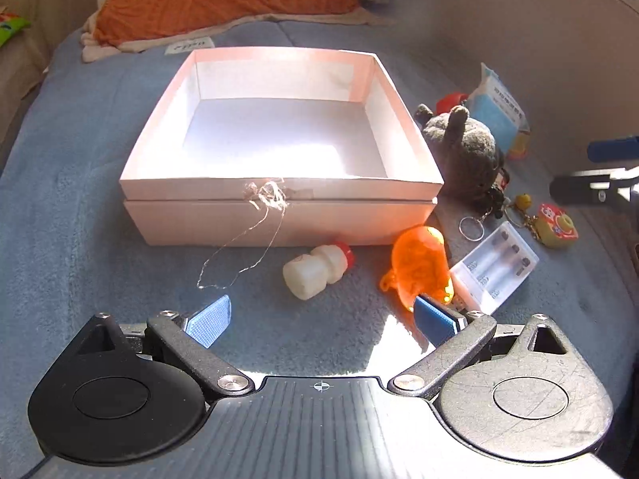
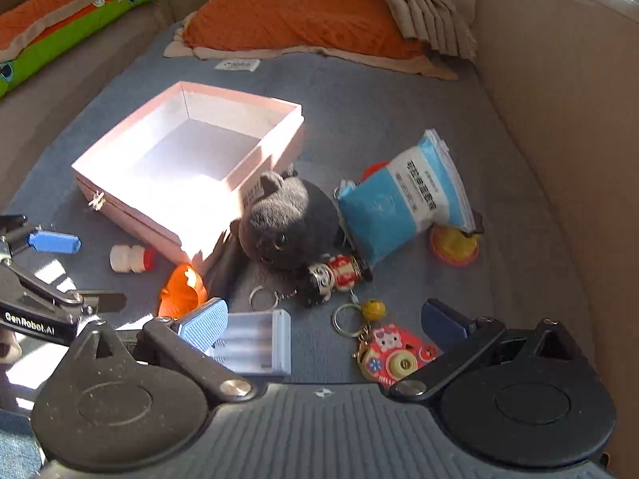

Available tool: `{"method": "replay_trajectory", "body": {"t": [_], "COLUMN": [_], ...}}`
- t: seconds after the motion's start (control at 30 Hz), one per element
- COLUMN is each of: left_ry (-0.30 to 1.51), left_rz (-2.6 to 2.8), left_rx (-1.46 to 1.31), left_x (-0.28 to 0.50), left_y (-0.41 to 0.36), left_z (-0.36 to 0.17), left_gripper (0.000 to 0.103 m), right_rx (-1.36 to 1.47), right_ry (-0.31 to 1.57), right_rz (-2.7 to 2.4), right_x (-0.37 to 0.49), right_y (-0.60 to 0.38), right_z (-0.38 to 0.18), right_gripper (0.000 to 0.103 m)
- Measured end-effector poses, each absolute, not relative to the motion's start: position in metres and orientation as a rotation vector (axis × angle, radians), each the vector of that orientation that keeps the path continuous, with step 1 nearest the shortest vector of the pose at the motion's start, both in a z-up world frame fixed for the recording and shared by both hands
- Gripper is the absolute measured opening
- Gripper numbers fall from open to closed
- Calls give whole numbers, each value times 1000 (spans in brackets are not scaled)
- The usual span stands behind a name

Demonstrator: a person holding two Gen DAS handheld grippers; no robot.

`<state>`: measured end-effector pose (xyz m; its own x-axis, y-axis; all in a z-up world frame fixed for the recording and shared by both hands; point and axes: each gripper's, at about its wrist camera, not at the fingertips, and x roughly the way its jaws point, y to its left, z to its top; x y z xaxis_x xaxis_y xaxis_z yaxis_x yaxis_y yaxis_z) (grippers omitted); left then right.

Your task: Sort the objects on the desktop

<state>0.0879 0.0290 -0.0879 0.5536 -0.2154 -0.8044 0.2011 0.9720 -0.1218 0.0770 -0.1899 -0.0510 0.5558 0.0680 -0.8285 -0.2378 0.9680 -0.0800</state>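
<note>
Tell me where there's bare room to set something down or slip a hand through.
Free: inside the pink box, and the blue cover left of it. A smaller patch lies between the white bottle and the left gripper. Crowded: right of the box, around the plush toy, blue packet and keychains.

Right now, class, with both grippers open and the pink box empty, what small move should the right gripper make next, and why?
Probably lower the right gripper onto the camera keychain and close. Its jaws stand wide and empty with the keychain between them, and the pink box holds nothing yet.
</note>
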Motion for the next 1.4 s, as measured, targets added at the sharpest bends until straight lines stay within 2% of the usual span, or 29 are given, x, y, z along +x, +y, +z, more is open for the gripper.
{"method": "replay_trajectory", "body": {"t": [0.13, 0.33, 0.53, 0.67, 0.77, 0.93, 1.07, 1.13, 1.17, 1.2, 1.27, 1.33, 1.4], "left_ry": [930, 984, 908, 785, 736, 867, 990, 983, 975, 968, 973, 972, 974], "left_rz": [-236, -206, -170, -175, -148, -99, -71, -85, -77, -55, -6, 18, 46], "left_rx": [-7, -80, -58, 44, 156, 121, 1, 20, 45, 75, 81, 51, 43], "left_x": [112, 150, 187, 166, 134, 102, 98, 96, 95, 94, 93, 91, 88], "left_y": [20, 15, 13, 11, 11, 20, 28, 27, 27, 28, 36, 47, 56], "left_z": [-78, -77, -68, -57, -61, -82, -101, -101, -99, -97, -95, -91, -88], "left_gripper": [101, 103, 103, 103, 103, 103, 102, 96, 90, 90, 90, 90, 94], "right_rx": [-155, -174, -90, 70, -6, -99, -86, -134, -169, -215, -319, -401, -455], "right_ry": [1092, 1103, 1156, 1236, 1258, 1196, 1086, 979, 937, 897, 848, 828, 817], "right_rz": [218, 241, 160, 97, 38, 42, 124, 186, 214, 244, 309, 356, 339], "right_x": [57, 56, 66, 85, 90, 81, 66, 50, 44, 38, 39, 40, 45], "right_y": [-189, -176, -183, -200, -182, -165, -161, -147, -137, -124, -102, -76, -58], "right_z": [-82, -99, -119, -128, -132, -128, -96, -76, -71, -67, -67, -77, -90], "right_gripper": [103, 103, 103, 103, 103, 103, 103, 103, 103, 101, 87, 83, 83]}}
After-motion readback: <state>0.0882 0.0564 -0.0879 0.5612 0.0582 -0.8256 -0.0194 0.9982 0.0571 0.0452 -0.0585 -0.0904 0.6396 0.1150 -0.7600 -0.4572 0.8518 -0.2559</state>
